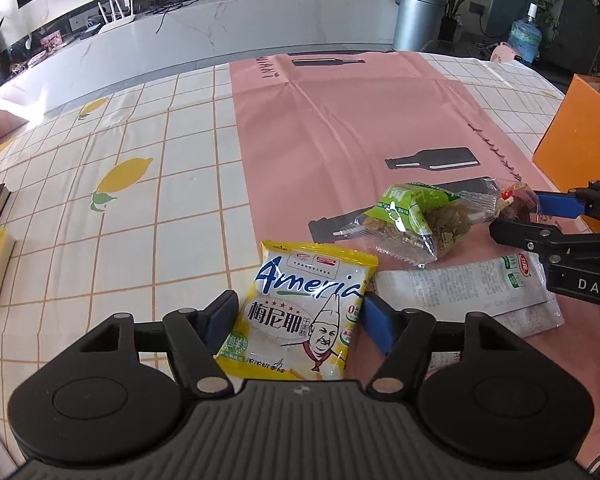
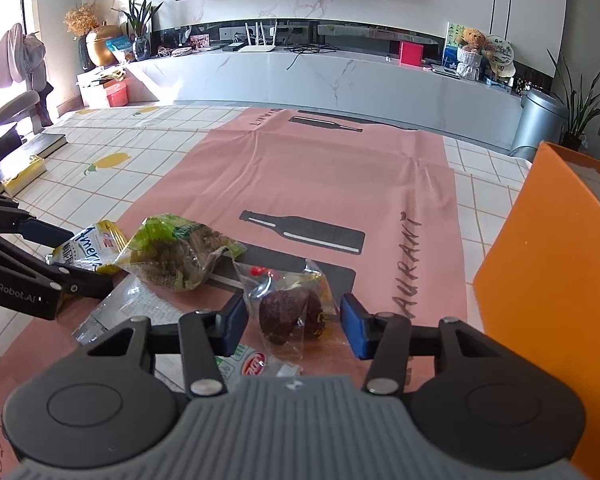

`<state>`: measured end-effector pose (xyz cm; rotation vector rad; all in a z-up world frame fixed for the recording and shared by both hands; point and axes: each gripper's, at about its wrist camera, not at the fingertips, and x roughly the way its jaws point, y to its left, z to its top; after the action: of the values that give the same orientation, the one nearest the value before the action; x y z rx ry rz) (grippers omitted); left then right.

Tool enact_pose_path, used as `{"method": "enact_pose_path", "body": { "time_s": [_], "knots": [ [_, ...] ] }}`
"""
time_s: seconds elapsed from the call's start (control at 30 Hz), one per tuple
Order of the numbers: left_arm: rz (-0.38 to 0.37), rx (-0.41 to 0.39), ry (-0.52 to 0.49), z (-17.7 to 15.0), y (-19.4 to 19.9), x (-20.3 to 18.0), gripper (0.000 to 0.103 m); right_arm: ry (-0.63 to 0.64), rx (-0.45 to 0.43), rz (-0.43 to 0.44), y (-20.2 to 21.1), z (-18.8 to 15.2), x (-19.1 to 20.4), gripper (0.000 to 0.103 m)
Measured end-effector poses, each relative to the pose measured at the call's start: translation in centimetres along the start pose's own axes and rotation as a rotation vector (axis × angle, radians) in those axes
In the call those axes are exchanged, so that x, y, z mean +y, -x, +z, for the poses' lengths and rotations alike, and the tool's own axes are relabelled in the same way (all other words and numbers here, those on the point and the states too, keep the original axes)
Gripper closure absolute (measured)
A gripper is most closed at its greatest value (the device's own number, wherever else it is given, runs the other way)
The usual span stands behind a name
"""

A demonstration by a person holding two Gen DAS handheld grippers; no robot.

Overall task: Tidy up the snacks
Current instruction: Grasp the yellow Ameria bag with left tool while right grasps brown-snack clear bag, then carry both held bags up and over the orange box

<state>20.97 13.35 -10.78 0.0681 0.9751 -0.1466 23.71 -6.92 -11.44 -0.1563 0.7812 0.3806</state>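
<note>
Snacks lie between both wide-spread grippers: yellow packet [image 1: 304, 312] at left gripper [image 1: 300, 316], date pack [image 2: 292, 312] at right gripper [image 2: 294, 320].

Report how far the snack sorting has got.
Done: nothing shows as sorted; no snack is visible in the orange box, though its inside is mostly hidden. In hand: the left hand-held gripper straddles the yellow snack packet, the right hand-held gripper straddles the clear packet of dark snacks, both open. Left: the green packet and the flat white packet lie on the pink cloth.
</note>
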Motion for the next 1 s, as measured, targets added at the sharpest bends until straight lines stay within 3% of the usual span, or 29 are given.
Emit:
{"method": "enact_pose_path", "body": {
  "time_s": [0.2, 0.5, 0.73, 1.0],
  "knots": [
    [0.058, -0.015, 0.063, -0.1, 0.5, -0.5, 0.037, 0.005, -0.009, -0.021, 0.1, 0.0, 0.2, 0.064],
    [0.091, -0.111, 0.173, -0.6, 5.2, -1.7, 0.039, -0.029, -0.065, -0.03, 2.2, 0.3, -0.2, 0.066],
    [0.032, -0.183, 0.216, -1.1, 9.2, -5.1, 0.039, -0.059, -0.092, 0.027, 5.6, -0.2, -0.2, 0.066],
    [-0.029, -0.233, 0.176, -0.2, 12.3, -9.3, 0.039, -0.077, -0.127, 0.054, 12.0, 0.0, -1.4, 0.066]
  ]
}}
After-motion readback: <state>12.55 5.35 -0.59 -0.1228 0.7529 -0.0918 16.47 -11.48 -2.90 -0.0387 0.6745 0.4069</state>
